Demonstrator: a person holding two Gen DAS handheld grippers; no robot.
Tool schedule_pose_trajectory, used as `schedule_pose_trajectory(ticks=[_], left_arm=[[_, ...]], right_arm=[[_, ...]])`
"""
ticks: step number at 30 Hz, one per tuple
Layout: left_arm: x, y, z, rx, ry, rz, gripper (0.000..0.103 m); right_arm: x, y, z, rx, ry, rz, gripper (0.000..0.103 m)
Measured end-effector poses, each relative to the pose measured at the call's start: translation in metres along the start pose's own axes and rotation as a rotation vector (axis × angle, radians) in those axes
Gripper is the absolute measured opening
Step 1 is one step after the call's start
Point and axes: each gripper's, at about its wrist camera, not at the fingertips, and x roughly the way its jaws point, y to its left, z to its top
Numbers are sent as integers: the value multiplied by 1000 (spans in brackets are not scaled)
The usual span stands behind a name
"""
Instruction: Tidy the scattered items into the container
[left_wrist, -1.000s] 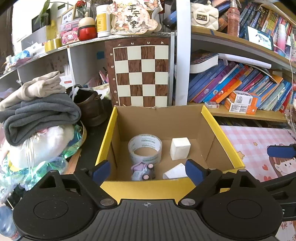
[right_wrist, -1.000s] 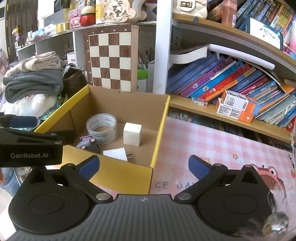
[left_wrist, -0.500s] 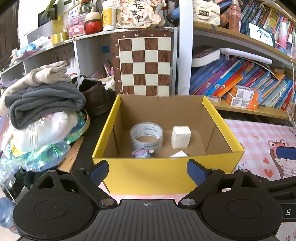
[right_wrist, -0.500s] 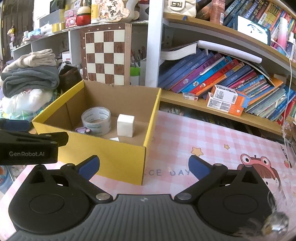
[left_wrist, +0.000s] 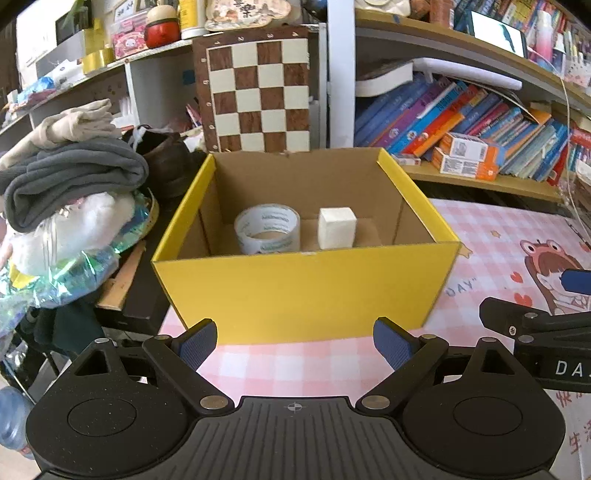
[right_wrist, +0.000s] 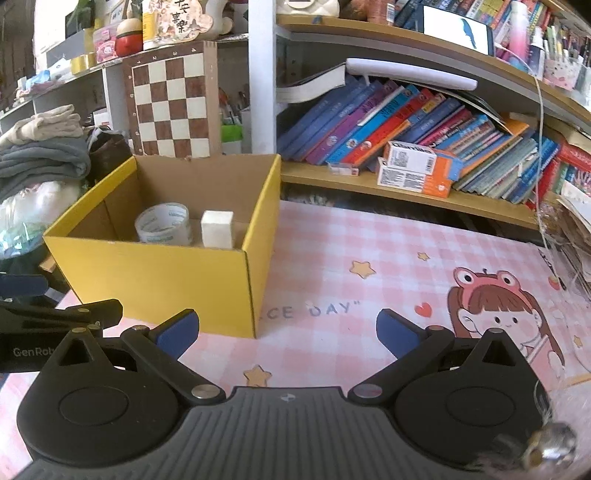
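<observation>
I have my left tool (left_wrist: 294, 340) spread wide and empty, just near of the yellow box (left_wrist: 303, 291) on the pink checked desk (right_wrist: 369, 258). My right tool (right_wrist: 287, 332) is also spread apart and empty, at the box's near right corner. Inside the box, toward its far wall, the tape roll (left_wrist: 267, 229) stands left of the white cube (left_wrist: 337, 227), close beside it.
</observation>
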Motion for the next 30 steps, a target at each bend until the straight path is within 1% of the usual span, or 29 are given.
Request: schedule_pose_trajectory(ticks=[9,15,18,21,30], left_arm=[[-2,-15,-6,12,16,-19,94],[-2,-24,-9,5,27,-27,95],[-2,-28,-10,4,29,-25,99],[-2,-31,-11,1,35,-26,100],[-2,-40,-10,0,41,-26,101]], right_arm=[[-8,-11,-13,10,5,-39,103],[-10,-20,-17,22,14,-52,103],[-10,-25,-20,30,19,-58,103],[-11,-30,-21,37,25,-64,103],[-10,-43,-21,54,27,-67,103]])
